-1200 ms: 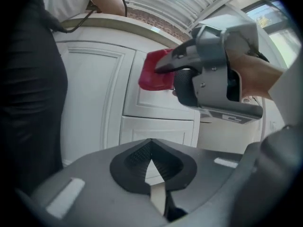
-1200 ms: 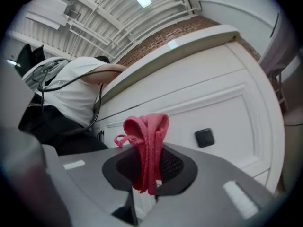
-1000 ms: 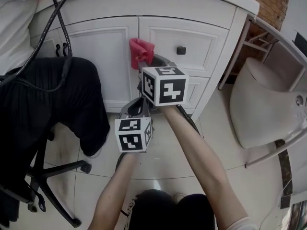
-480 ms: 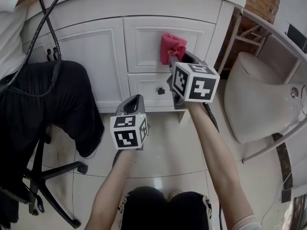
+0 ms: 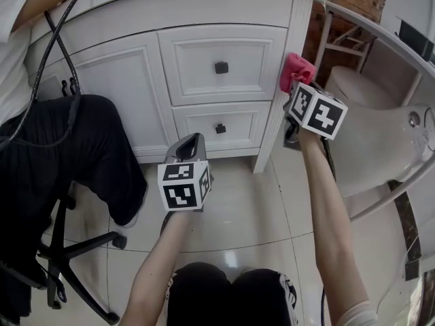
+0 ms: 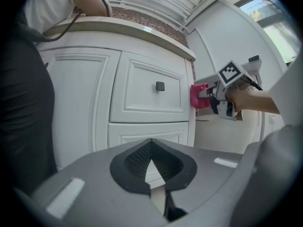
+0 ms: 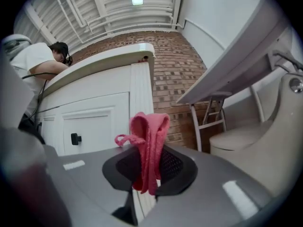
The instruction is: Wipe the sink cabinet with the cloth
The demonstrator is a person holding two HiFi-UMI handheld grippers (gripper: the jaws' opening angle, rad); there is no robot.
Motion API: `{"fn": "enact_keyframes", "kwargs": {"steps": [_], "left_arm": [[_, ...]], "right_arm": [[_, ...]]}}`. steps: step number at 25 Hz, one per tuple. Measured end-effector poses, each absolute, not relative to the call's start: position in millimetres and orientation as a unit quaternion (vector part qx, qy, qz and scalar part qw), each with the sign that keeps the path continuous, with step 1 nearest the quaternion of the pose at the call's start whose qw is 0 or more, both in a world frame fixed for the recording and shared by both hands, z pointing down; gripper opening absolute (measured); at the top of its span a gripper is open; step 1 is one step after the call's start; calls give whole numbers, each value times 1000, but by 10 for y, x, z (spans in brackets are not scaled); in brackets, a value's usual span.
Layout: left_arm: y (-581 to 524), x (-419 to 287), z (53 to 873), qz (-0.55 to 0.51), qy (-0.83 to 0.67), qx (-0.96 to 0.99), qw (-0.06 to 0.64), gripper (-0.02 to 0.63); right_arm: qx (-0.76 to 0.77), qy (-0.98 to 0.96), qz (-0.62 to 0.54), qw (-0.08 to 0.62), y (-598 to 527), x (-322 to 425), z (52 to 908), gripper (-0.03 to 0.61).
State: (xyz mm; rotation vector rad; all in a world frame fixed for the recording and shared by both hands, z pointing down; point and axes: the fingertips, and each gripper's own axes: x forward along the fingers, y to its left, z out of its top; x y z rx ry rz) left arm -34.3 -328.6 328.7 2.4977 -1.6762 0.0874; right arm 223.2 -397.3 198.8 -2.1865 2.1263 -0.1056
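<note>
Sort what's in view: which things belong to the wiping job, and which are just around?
Job:
- cloth, clamped in the right hand-held gripper
- cabinet

Just around:
- left hand-held gripper, shut, empty
- chair
- seated person
- brick wall

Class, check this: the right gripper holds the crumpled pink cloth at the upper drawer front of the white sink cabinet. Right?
No. The right gripper holds the crumpled pink cloth at the right corner post of the white sink cabinet, not at the upper drawer front, which lies to its left. The head view shows it.
</note>
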Motion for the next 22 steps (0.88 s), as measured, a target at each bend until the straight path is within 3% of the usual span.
{"fn": "enact_keyframes", "kwargs": {"steps": [4,9,16,22], "left_arm": [[-3282,-420,3200,13,-563,823,72,15],[-3204,-720,3064,-8,-575,815,64,15],[-3241,-1158,3040,-30,-624,779,51,15],[-3254,-1245,3174,-36,-625,778,49,15]], "right_arm": [[-703,708,-24,60,-3826,2043,1865,57],[-613,785,-19,88,-3648,780,2009,58],[-481,876,-10,-11,-3645,-662,2805,60],[-519,854,-5,-22,-4132,-614,2846,61]]}}
